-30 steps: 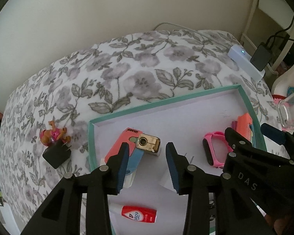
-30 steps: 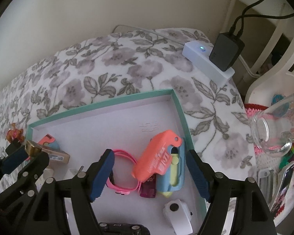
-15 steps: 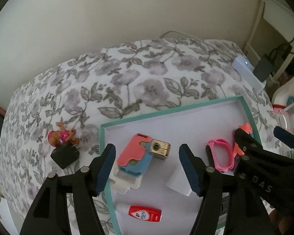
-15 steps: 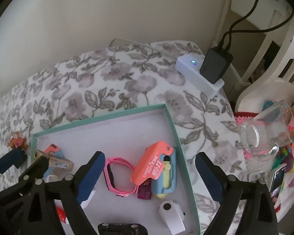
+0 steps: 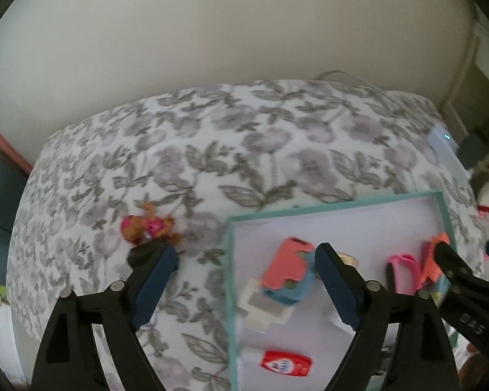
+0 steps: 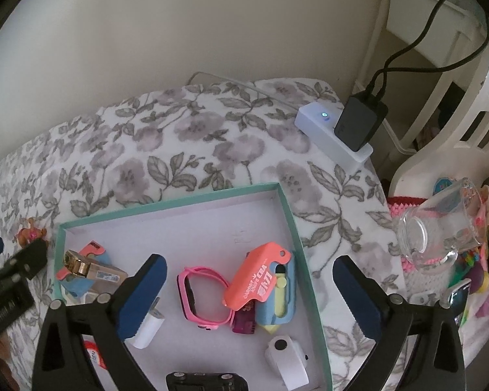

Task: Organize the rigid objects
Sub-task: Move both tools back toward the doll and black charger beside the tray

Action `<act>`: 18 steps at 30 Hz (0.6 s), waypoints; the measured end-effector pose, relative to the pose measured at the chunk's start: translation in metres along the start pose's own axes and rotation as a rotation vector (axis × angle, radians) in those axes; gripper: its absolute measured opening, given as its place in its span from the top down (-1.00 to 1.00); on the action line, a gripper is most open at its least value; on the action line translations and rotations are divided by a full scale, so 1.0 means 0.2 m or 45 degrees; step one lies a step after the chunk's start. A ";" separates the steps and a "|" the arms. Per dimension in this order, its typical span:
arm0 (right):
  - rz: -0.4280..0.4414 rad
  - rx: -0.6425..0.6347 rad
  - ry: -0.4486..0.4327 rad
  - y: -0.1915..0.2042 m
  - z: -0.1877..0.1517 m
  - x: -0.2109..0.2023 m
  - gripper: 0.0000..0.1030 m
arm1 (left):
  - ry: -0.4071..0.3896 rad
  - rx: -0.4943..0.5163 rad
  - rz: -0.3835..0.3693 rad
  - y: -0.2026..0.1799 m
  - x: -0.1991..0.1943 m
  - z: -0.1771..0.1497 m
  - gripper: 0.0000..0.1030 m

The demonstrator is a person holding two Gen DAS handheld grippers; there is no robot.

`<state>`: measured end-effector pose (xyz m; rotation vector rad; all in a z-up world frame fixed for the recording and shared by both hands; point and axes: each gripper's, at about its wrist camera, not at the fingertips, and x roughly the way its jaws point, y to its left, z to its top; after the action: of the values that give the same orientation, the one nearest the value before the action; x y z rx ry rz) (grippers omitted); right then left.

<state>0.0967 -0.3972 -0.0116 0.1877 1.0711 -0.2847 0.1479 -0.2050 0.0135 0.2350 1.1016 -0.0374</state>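
A teal-rimmed tray (image 5: 230,293) (image 6: 297,244) lies on the flowered cloth. It holds a coral-and-blue package (image 5: 290,270), a gold lighter (image 6: 81,265), a pink watch (image 6: 202,296), a second coral package (image 6: 260,283), a white plug (image 6: 146,322) and a red tube (image 5: 285,363). My left gripper (image 5: 244,282) hangs over the tray's left rim, its jaws opening with nothing held. My right gripper (image 6: 251,293) hovers above the watch and the second coral package, its jaws also opening and empty. A toy dog (image 5: 146,224) and a black charger (image 5: 145,250) lie on the cloth left of the tray.
A white power strip (image 6: 332,133) with a black adapter (image 6: 358,123) sits at the cloth's far right corner. A tipped glass jar (image 6: 440,228) and a white basket (image 6: 456,150) stand right of the table. A wall runs behind.
Both grippers' jaws have spread much wider. The left gripper has drawn back and to the left, away from the gold lighter, which stays in the tray. The right gripper has barely shifted.
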 end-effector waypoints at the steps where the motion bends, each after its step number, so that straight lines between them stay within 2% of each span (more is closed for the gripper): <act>1: 0.001 0.000 -0.001 0.00 0.00 0.00 -1.00 | 0.005 -0.018 0.013 0.03 0.01 0.00 -0.71; 9: 0.034 -0.052 -0.007 0.12 0.00 -0.02 -1.00 | 0.043 -0.156 0.066 0.27 0.07 0.01 -0.71; 18: 0.074 -0.183 -0.032 0.37 -0.01 -0.07 -1.00 | 0.070 -0.316 0.120 0.61 0.11 0.00 -0.71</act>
<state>0.1119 -0.3242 0.0016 0.0860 1.0547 -0.1565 0.1747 -0.0844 0.0147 0.0648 1.1372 0.1899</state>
